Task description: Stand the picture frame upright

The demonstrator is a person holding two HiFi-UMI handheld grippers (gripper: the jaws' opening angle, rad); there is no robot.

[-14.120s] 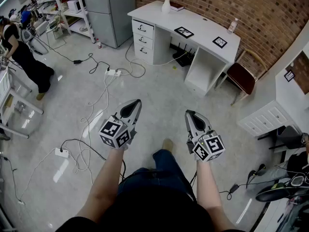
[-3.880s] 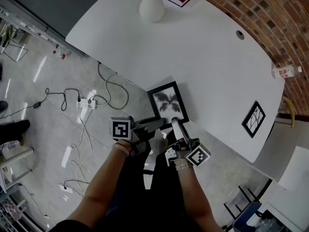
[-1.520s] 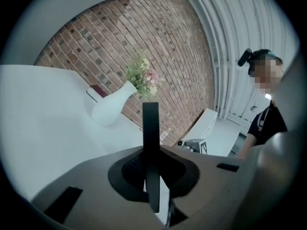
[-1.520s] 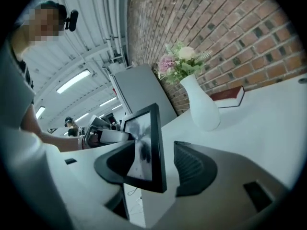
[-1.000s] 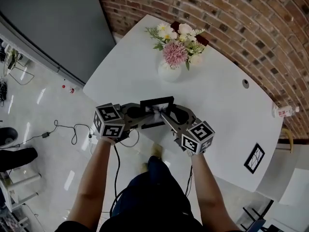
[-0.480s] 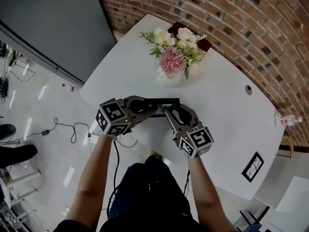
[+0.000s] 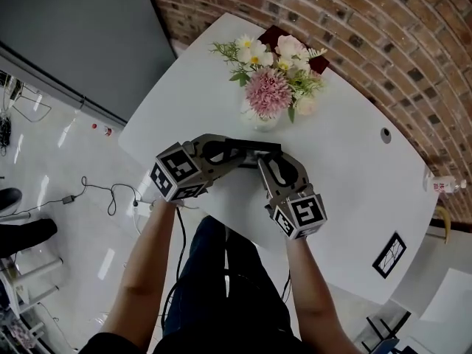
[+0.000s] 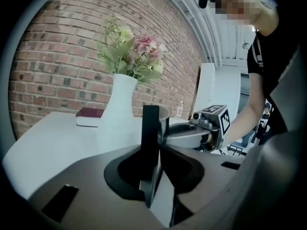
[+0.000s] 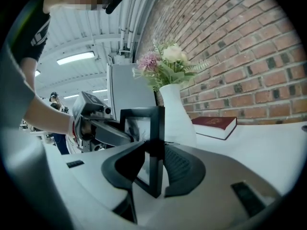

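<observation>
My right gripper (image 7: 264, 162) is closing, pinching the picture frame (image 9: 156, 143) by one side edge, while my left gripper (image 7: 247, 153) is opening around the other. The frame is sitting upright over the white table (image 7: 354, 198), near the flower vase (image 7: 265, 120).

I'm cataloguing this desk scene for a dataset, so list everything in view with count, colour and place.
desk: one, white, against the wall
brick wall: one, red-brown, behind desk
vase: one, white, holding pink and white flowers, far side of desk
book: one, dark red, behind vase
picture frame: one, black, upright near desk's front edge
flat frame: one, black, desk's right end
bottle: one, clear, far right by wall
cable: black, floor left
left gripper: grey, jaws opening, picture frame between them
right gripper: grey, jaws closing on picture frame
</observation>
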